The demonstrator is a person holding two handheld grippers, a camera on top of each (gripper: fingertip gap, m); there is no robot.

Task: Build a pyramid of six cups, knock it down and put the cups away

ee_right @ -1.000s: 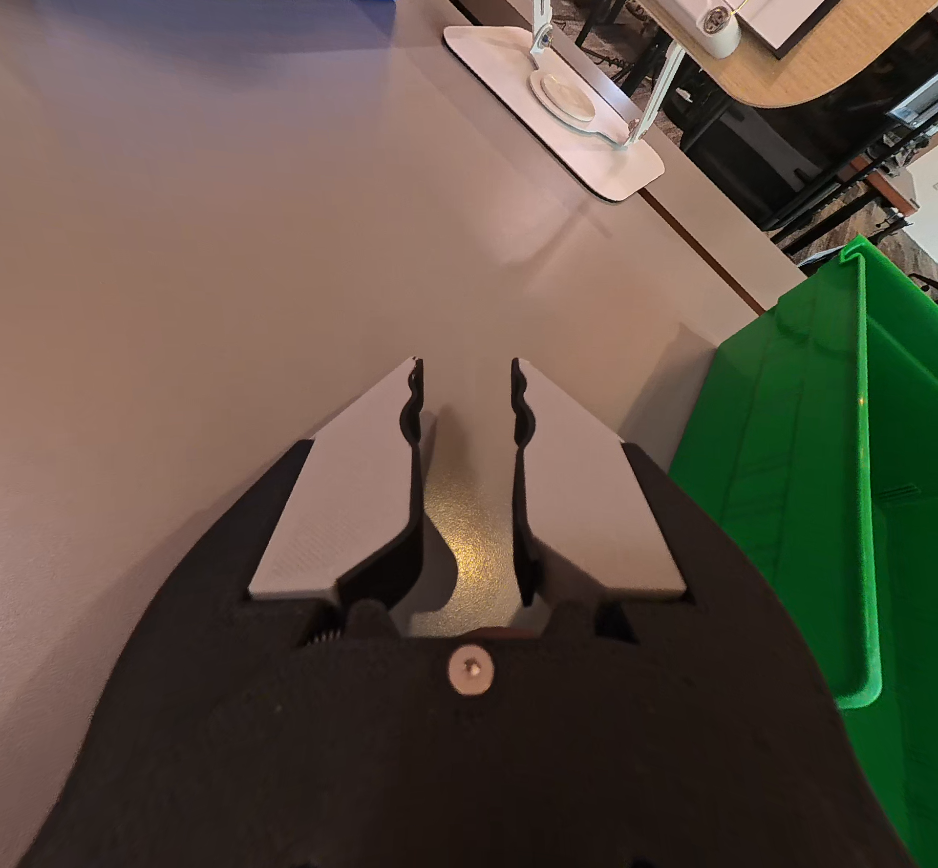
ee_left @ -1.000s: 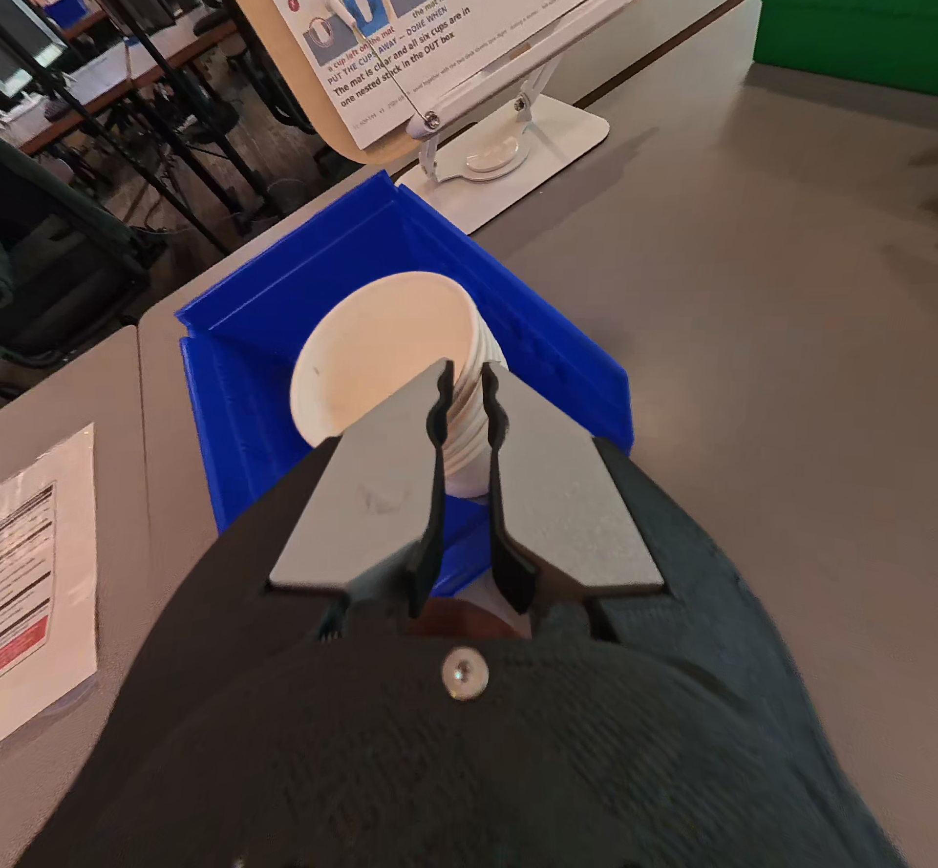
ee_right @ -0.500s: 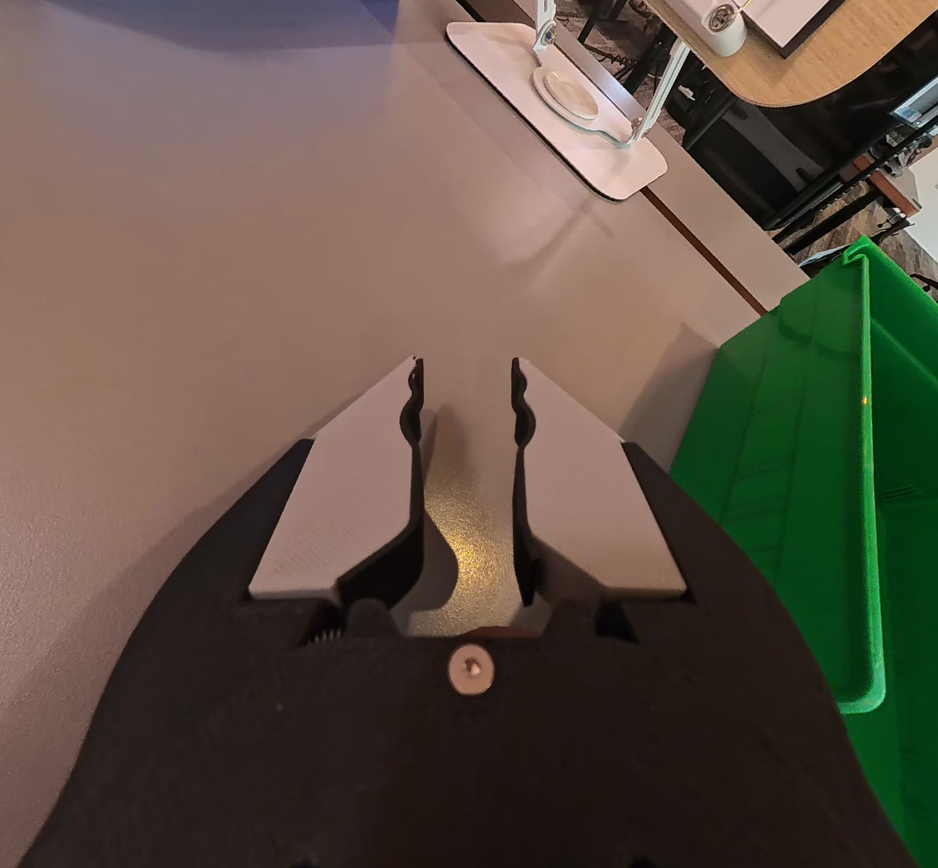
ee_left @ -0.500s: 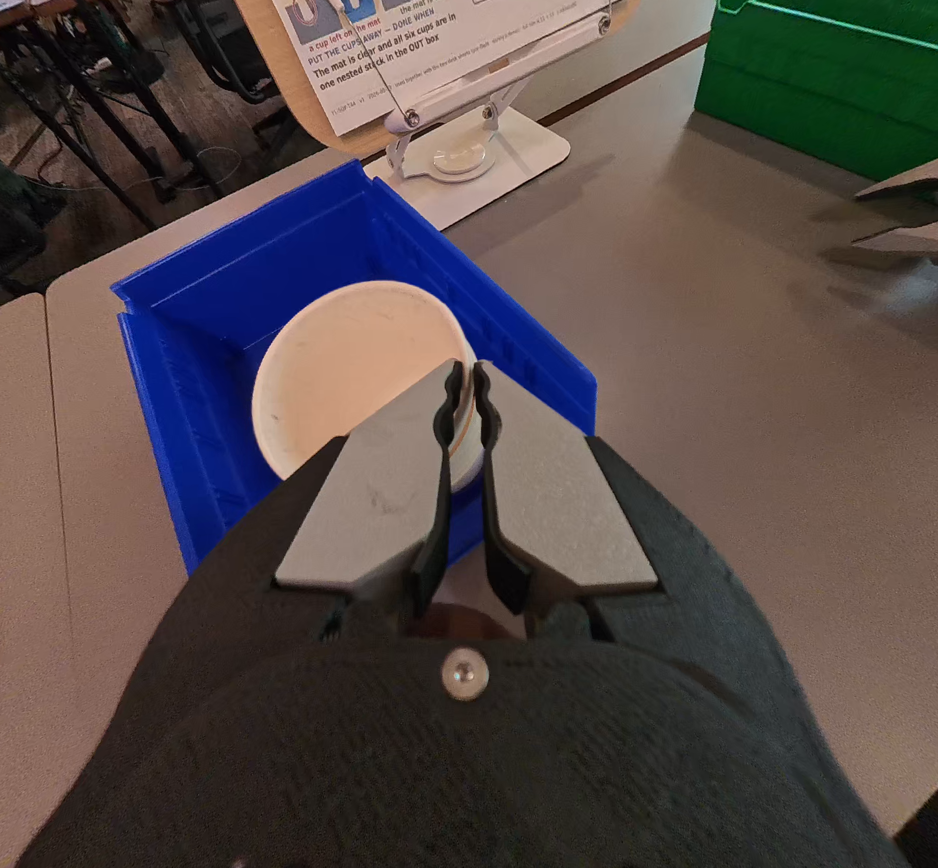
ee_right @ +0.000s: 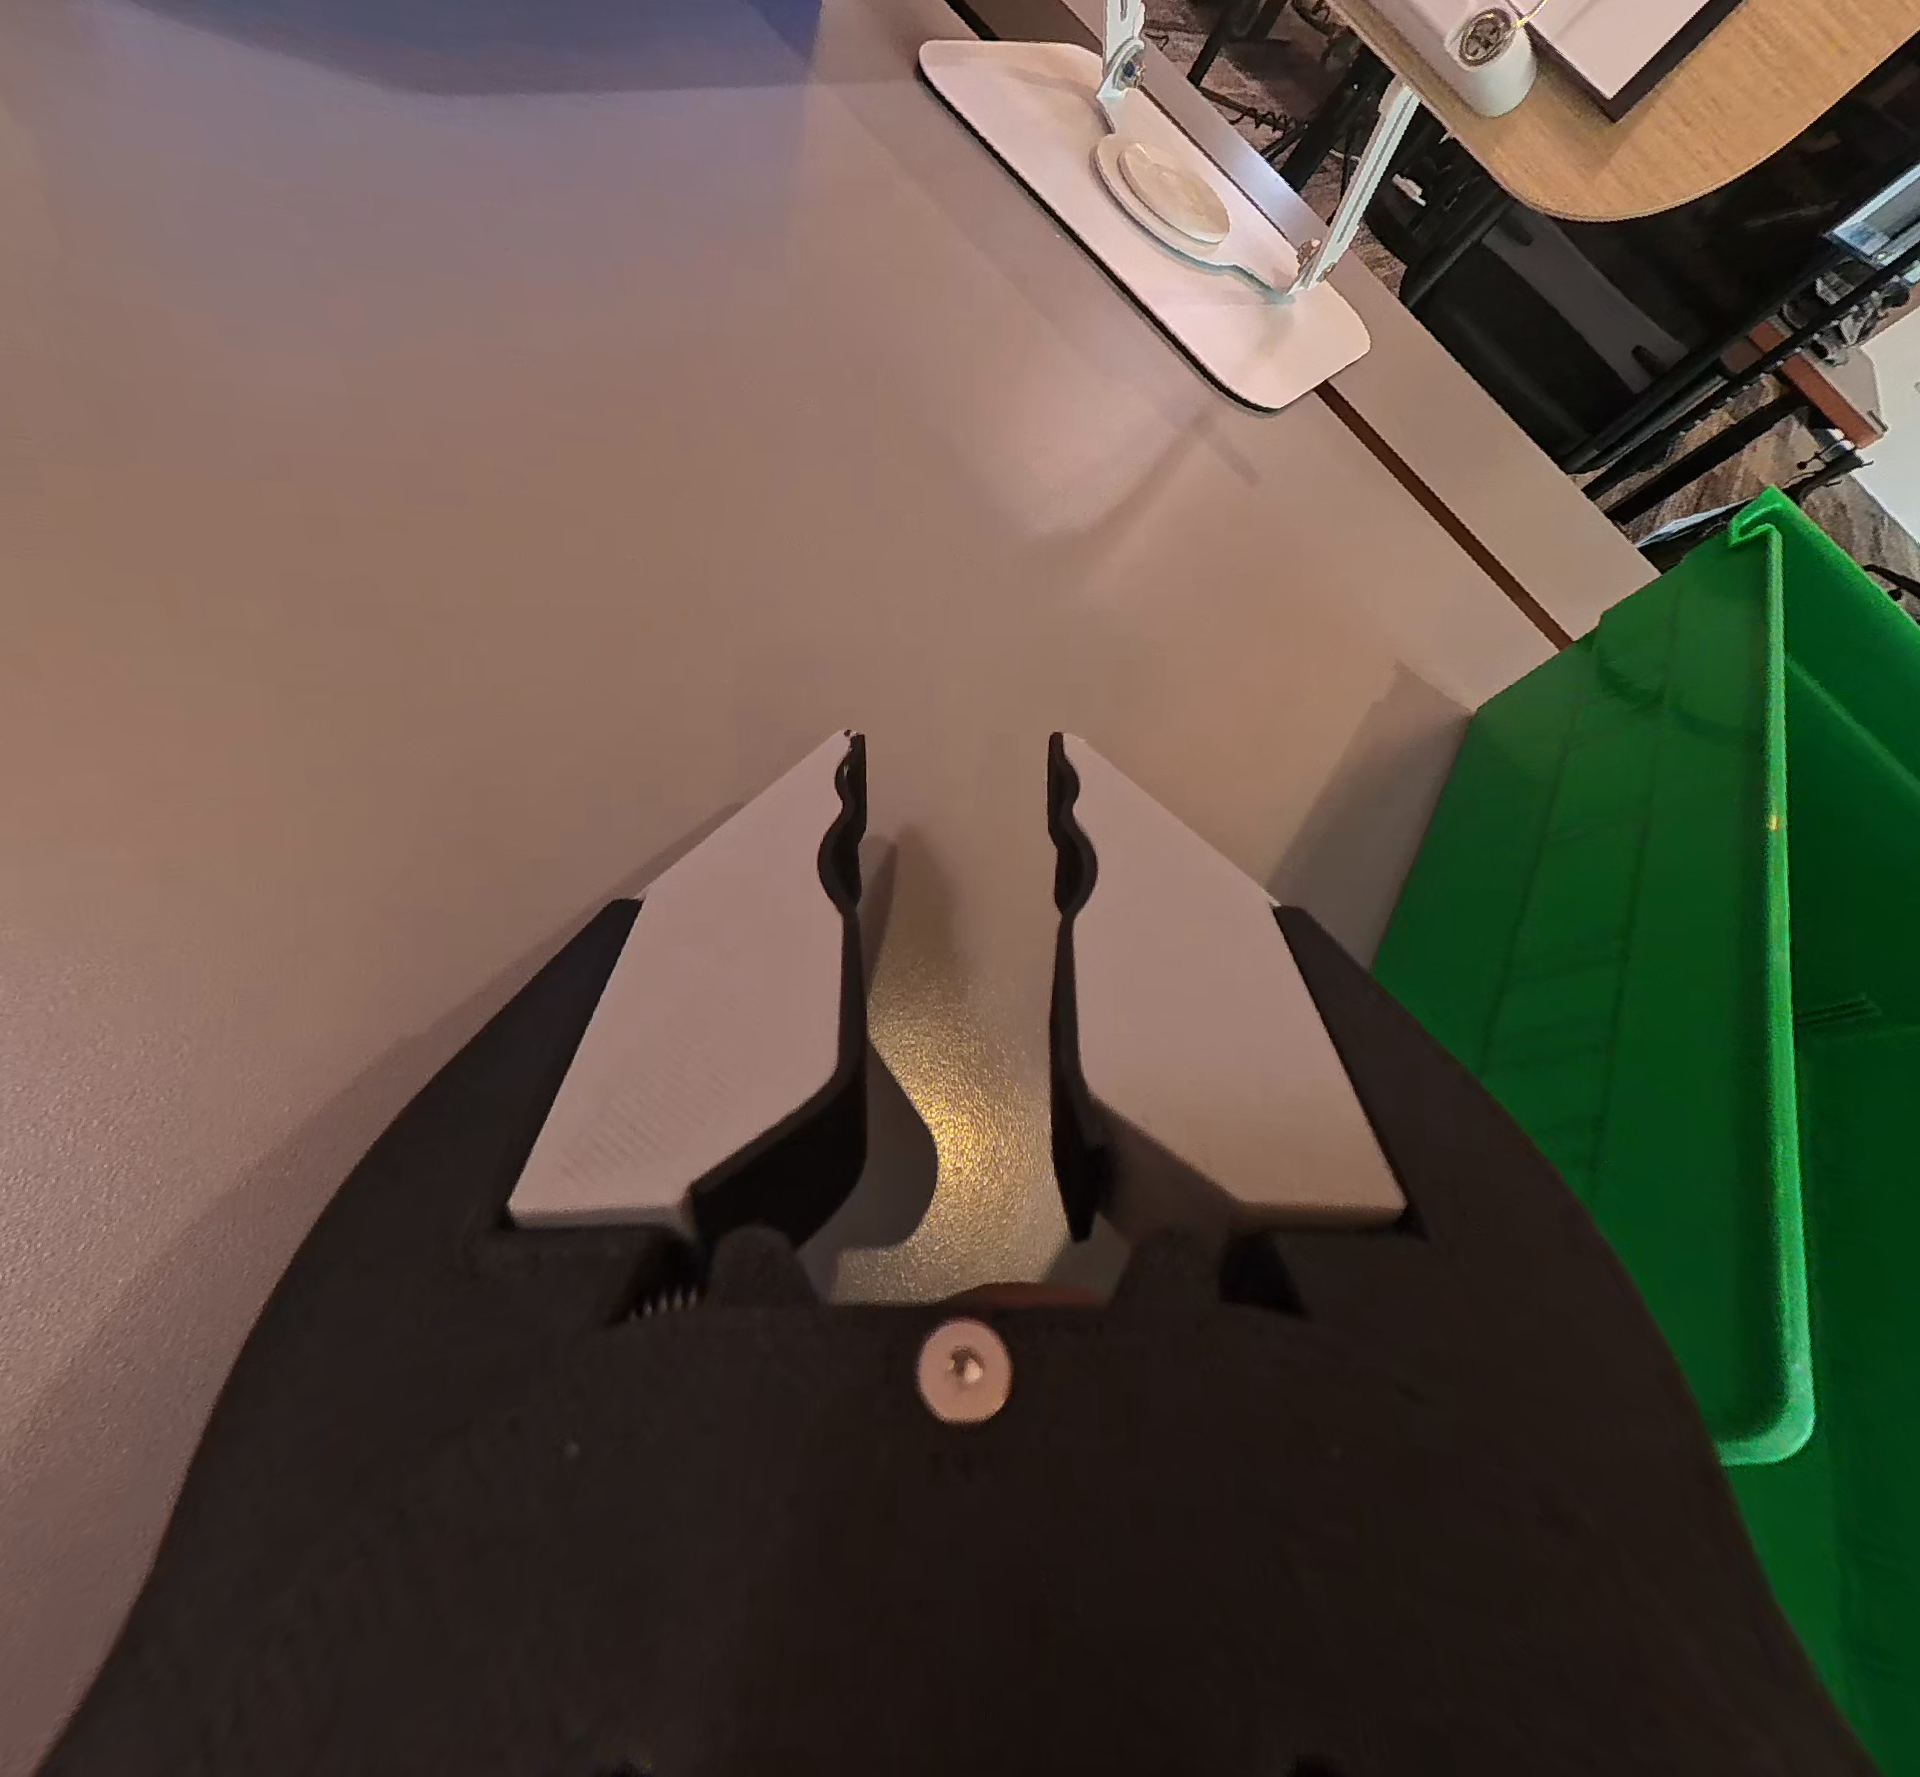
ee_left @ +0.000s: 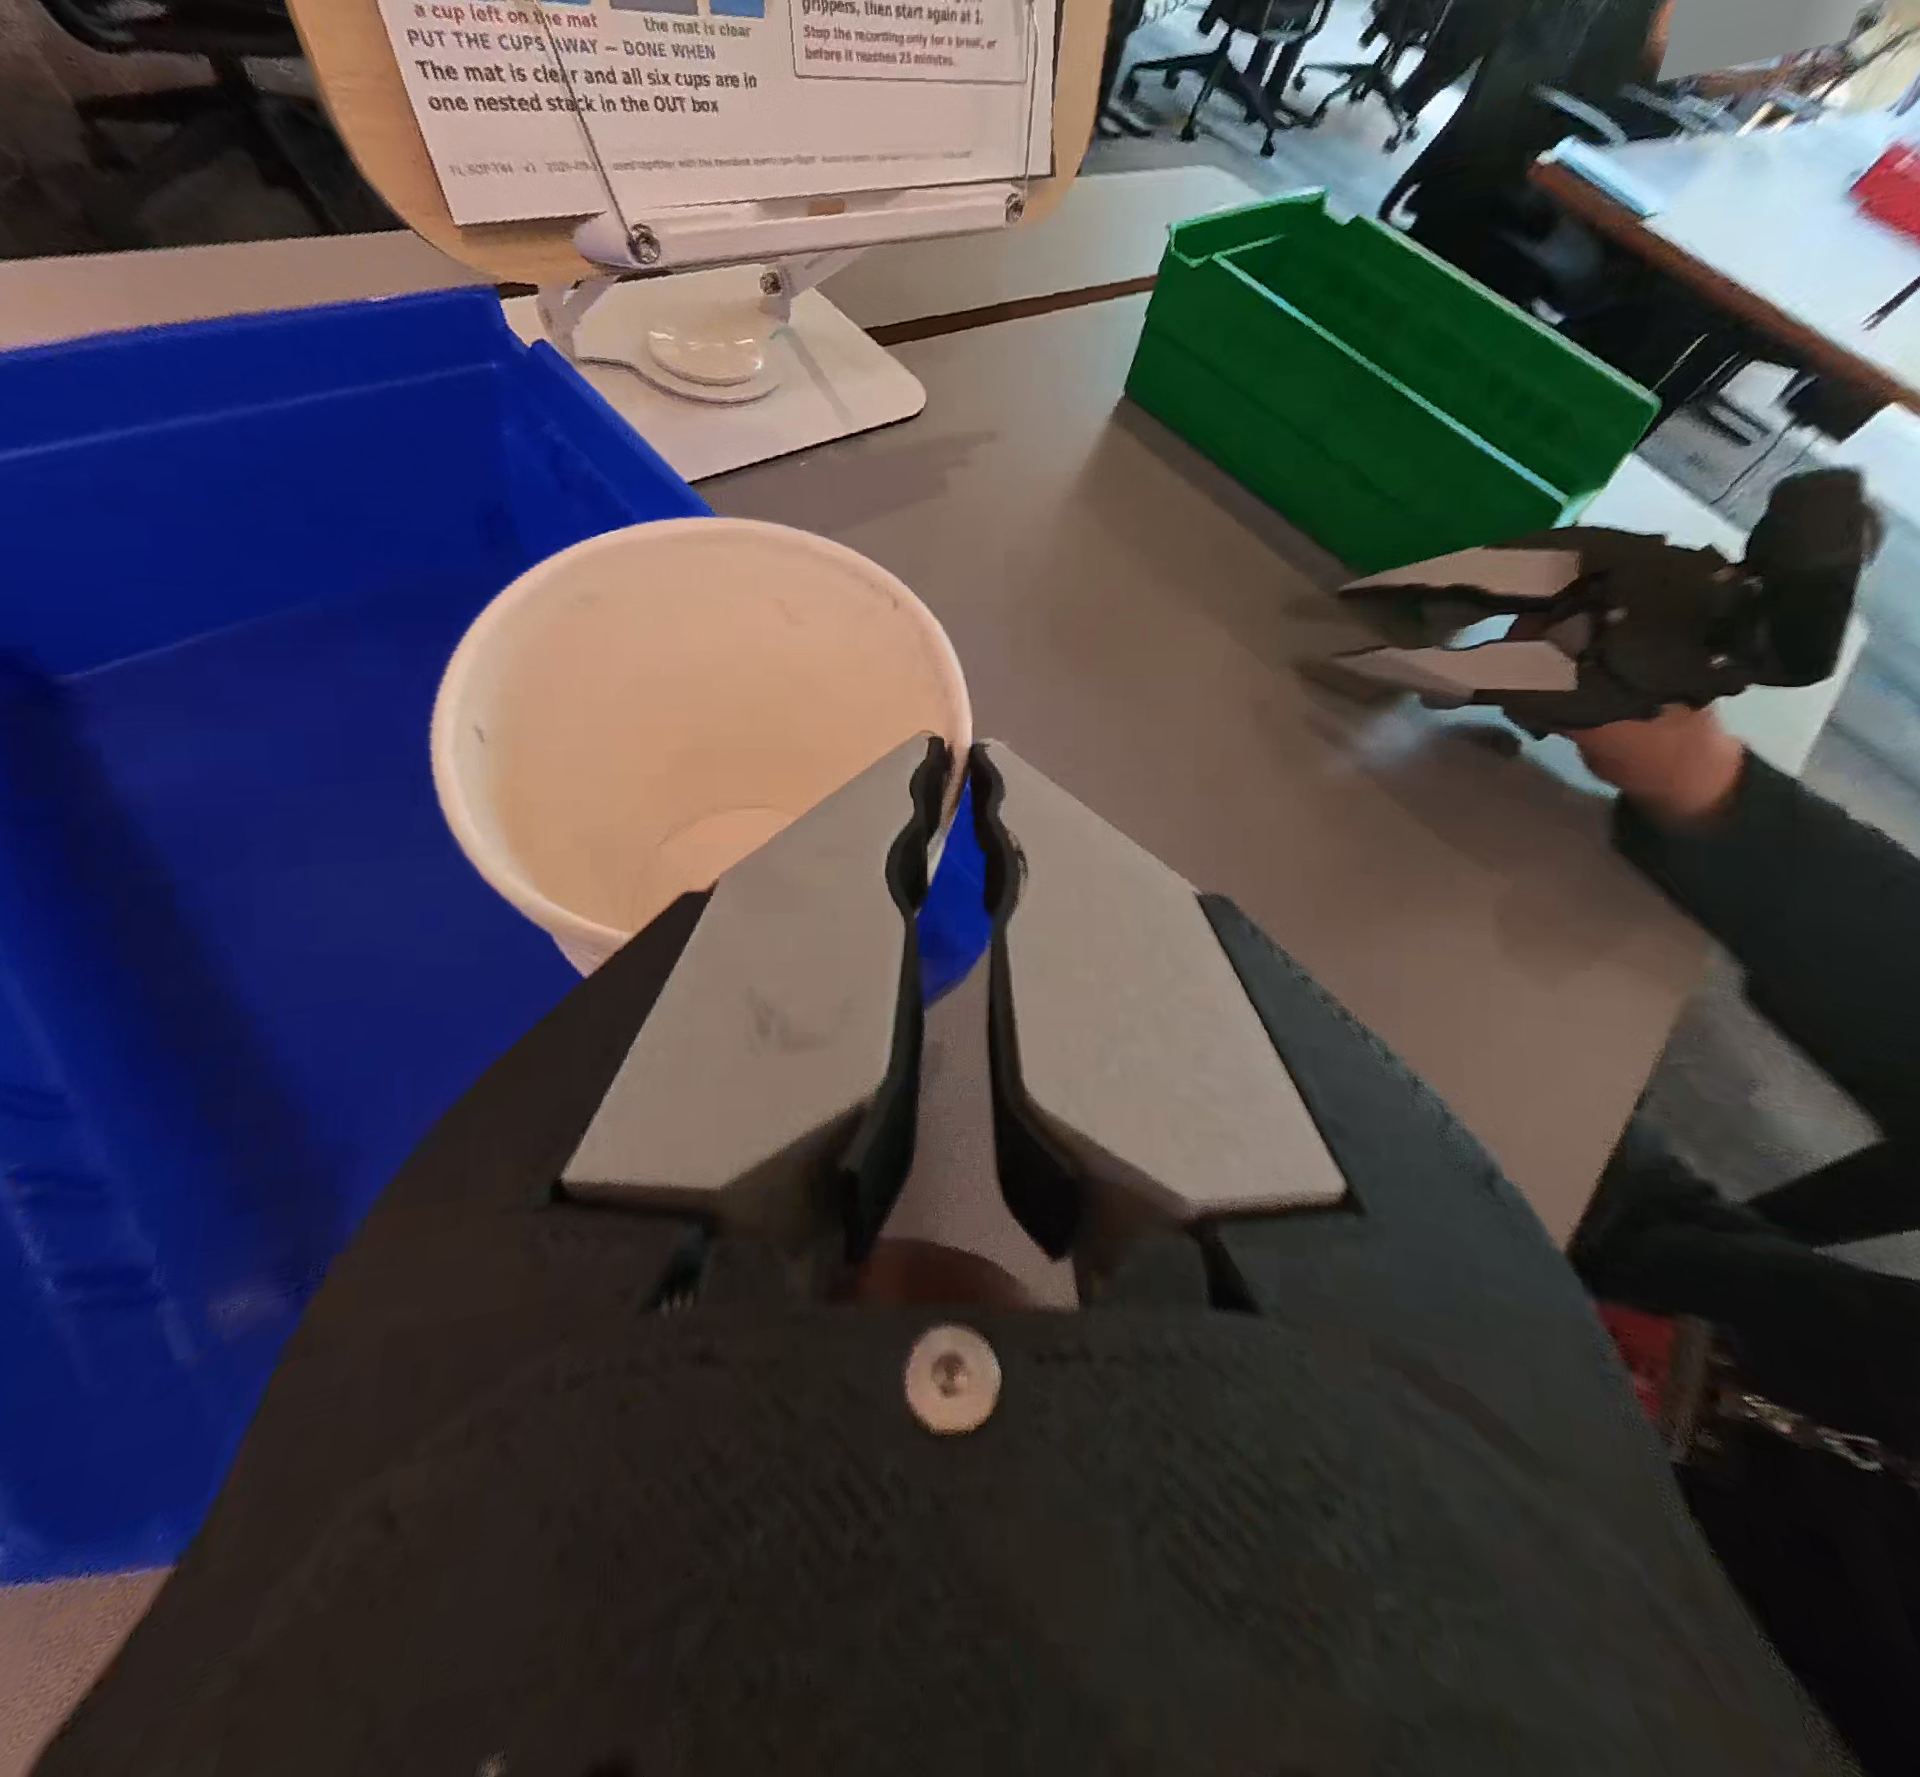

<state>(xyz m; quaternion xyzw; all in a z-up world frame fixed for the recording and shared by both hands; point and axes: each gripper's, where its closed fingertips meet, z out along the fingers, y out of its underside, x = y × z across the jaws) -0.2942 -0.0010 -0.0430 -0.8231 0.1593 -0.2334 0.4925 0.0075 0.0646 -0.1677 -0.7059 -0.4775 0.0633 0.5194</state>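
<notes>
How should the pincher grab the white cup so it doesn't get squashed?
Pinch the thin rim wall from above, one finger inside and one outside. The white cup stands mouth-up over the blue bin, so its open top is easy to reach. The left gripper holds it that way now.

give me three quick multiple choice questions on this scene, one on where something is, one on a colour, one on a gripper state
1. Where does the white paper cup sit?
A. over the blue bin
B. inside the green bin
C. on the document stand's base

2. What colour is the bin beside the right gripper?
A. red
B. green
C. yellow

3. What state is the left gripper in?
A. wide open, empty
B. out of view
C. shut on the cup's rim

Answers:
1 A, blue bin surrounds the cup.
2 B, green bin at its right.
3 C, fingertips pinch the rim.
</notes>
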